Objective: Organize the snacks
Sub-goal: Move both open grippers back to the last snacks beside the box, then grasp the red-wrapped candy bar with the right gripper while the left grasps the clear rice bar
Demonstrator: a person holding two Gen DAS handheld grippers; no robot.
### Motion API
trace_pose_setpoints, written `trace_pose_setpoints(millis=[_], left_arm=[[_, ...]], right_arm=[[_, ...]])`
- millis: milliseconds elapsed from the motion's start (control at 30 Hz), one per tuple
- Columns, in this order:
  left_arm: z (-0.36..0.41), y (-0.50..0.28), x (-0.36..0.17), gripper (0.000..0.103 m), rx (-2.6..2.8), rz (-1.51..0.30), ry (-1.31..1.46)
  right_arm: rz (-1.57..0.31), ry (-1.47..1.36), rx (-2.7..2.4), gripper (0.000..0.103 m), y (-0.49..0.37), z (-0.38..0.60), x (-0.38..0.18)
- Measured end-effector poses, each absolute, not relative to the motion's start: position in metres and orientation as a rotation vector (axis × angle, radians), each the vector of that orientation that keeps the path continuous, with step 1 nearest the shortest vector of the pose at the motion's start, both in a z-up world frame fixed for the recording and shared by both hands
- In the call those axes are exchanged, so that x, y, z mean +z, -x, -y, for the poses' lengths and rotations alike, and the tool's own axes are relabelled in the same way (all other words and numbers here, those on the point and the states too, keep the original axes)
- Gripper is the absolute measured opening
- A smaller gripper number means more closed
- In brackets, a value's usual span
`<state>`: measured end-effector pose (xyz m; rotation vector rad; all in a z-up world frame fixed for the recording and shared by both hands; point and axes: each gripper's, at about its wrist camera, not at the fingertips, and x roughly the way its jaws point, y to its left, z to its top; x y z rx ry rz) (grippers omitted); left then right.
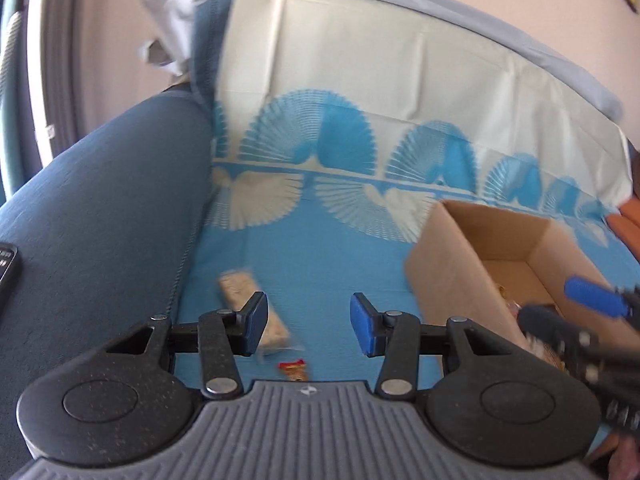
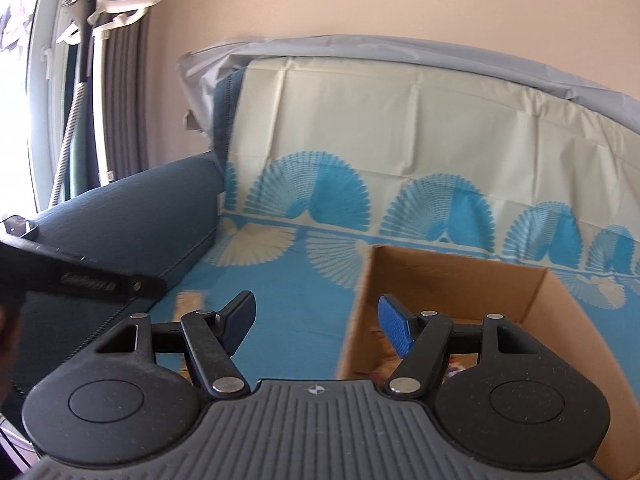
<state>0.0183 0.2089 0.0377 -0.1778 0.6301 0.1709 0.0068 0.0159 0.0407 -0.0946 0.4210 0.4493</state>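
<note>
- Left wrist view, far left: dark slate-blue upholstered sofa armrest [image 1: 100, 216], with the corner of a black flat device [image 1: 6, 272] lying on it at the frame edge.
- Blue-and-cream sheet with a fan pattern [image 1: 320, 248], spread over the sofa seat and backrest; all the snacks lie on it.
- Pale beige rectangular snack bar in a clear wrapper [image 1: 244, 300], flat on the sheet and not yet put away; the near end is hidden behind the left finger.
- Left gripper [image 1: 308, 322]: jaws moderately apart, nothing between them, pointed down at the sheet just right of the pale bar.
- Small red-and-gold wrapped snack [image 1: 294, 370], loose on the sheet just in front of the gripper body, also not yet sorted.
- Open brown cardboard box [image 1: 444, 272], standing on the sheet right of the loose snacks; a few blurred packets show on its floor, too indistinct to name.
- Right gripper [image 1: 592, 304], seen over the box; in its own view [image 2: 318, 322] the jaws stand fairly wide and empty, one finger above the sheet, the other above the box's open top.
- Status, as a judgement: partly done. Some items are boxed; at least the two loose snacks remain. Neither gripper holds anything.
</note>
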Motion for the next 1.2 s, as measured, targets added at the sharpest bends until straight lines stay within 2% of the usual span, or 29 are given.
trace_pose_setpoints(millis=[267,333,400,467,533,833,1200], left_arm=[[-0.243,-0.03,0.028,0.05,0.239,-0.691,0.314],[-0.246,-0.031,0.029,0.047,0.238,-0.676,0.327],[-0.248,-0.031,0.03,0.04,0.244,-0.667,0.324],[-0.248,-0.032,0.029,0.031,0.248,-0.666,0.315],[-0.247,-0.034,0.028,0.025,0.251,-0.672,0.3],[-0.261,-0.043,0.022,0.025,0.272,-0.697,0.312],[-0.266,-0.06,0.005,0.025,0.301,-0.752,0.339]], right_arm=[[-0.477,0.128,0.551,0.069,-0.004,-0.066,0.02],[-0.486,0.132,0.573,0.062,-0.005,-0.073,0.015],[-0.498,0.147,0.59,0.043,-0.005,-0.08,0.007],[-0.528,0.14,0.62,0.036,-0.007,-0.087,0.001],[-0.528,0.139,0.641,0.036,-0.007,-0.091,-0.003],[-0.644,0.135,0.675,0.037,-0.019,-0.109,-0.037],[-0.72,0.147,0.699,0.046,-0.035,-0.144,-0.063]])
